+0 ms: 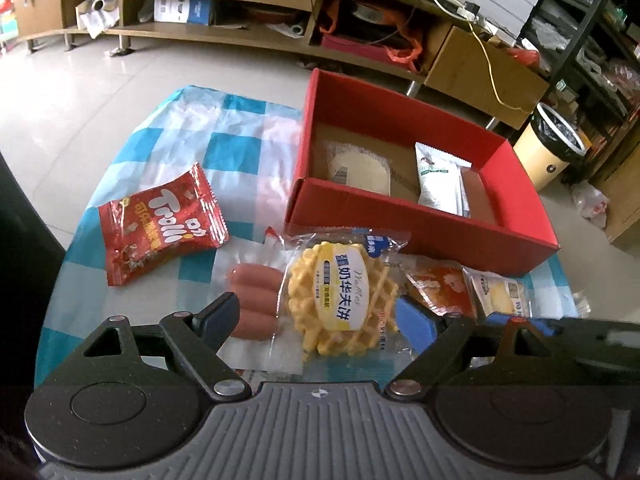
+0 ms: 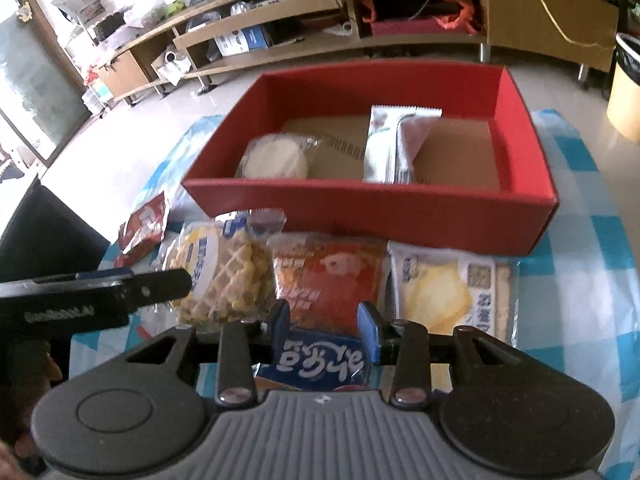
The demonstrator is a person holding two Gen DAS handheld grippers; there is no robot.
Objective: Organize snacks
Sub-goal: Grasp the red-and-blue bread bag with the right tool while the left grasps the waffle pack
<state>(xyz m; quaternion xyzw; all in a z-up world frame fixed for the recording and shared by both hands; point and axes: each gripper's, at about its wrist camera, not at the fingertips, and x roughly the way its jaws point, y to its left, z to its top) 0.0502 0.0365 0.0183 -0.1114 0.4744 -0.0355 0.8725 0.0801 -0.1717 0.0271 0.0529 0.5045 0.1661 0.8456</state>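
A red box (image 1: pixel 420 236) (image 2: pixel 360 212) stands on the checked tablecloth and holds a round pale cake (image 1: pixel 360 166) (image 2: pixel 276 158) and a white-green packet (image 1: pixel 438 178) (image 2: pixel 382 146). In front of it lie a waffle pack (image 1: pixel 340 296) (image 2: pixel 224 276), sausages (image 1: pixel 254 296), a red Trolli bag (image 1: pixel 160 224) (image 2: pixel 146 226), an orange-red packet (image 1: pixel 440 284) (image 2: pixel 328 276) and a yellow cake pack (image 1: pixel 500 294) (image 2: pixel 444 292). My left gripper (image 1: pixel 316 312) is open around the waffle pack. My right gripper (image 2: pixel 324 318) is shut on a blue packet (image 2: pixel 320 360).
The table edge curves at the left with tiled floor beyond. Low wooden shelves (image 1: pixel 224 4) with clutter run along the back. A bin (image 1: pixel 548 144) with a black liner stands at the right. The left gripper's arm (image 2: pixel 92 296) shows in the right wrist view.
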